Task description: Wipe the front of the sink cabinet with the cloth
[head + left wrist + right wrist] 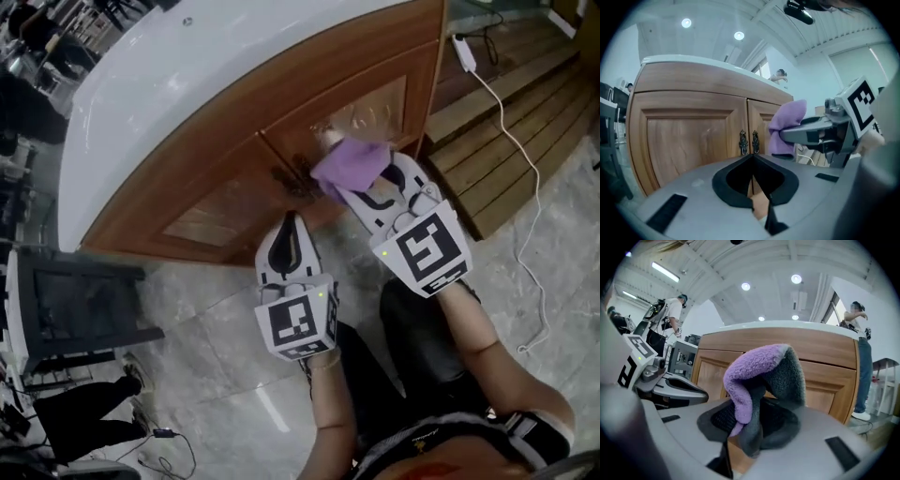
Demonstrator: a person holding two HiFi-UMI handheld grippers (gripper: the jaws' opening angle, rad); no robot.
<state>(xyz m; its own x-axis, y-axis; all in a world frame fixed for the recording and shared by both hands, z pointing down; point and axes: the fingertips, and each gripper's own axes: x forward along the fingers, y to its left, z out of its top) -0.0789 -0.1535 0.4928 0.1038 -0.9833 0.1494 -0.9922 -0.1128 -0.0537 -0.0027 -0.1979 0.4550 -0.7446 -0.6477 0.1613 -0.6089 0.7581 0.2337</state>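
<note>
A: Where is the cloth, and what has hold of it?

B: The right tongs (364,184) are clamped on the fluffy purple-and-grey cloth (349,165), which bunches out past their tips in the middle of the frame. It sits at the right-hand door of the brown wooden sink cabinet (216,192), just right of the pair of dark ornate metal handles (748,142). Whether it presses on the wood or hangs just off it, I cannot tell.

A: And the left tongs?

B: The left tongs (289,221) are closed on nothing, tips together, pointing at the seam between the doors from lower in the frame.

A: How much of the wiping is done?

B: I'd judge that little can be counted as done. The wood shows no damp streak or cleaner patch to mark ground covered. The left door, the strip under the glossy white bench (169,75) and most of the right door all look left to wipe.

A: Any containers, and anything in them?

B: Only the cabinet itself — both doors are shut, so its inside is hidden, and no view shows the sink basin.
</note>
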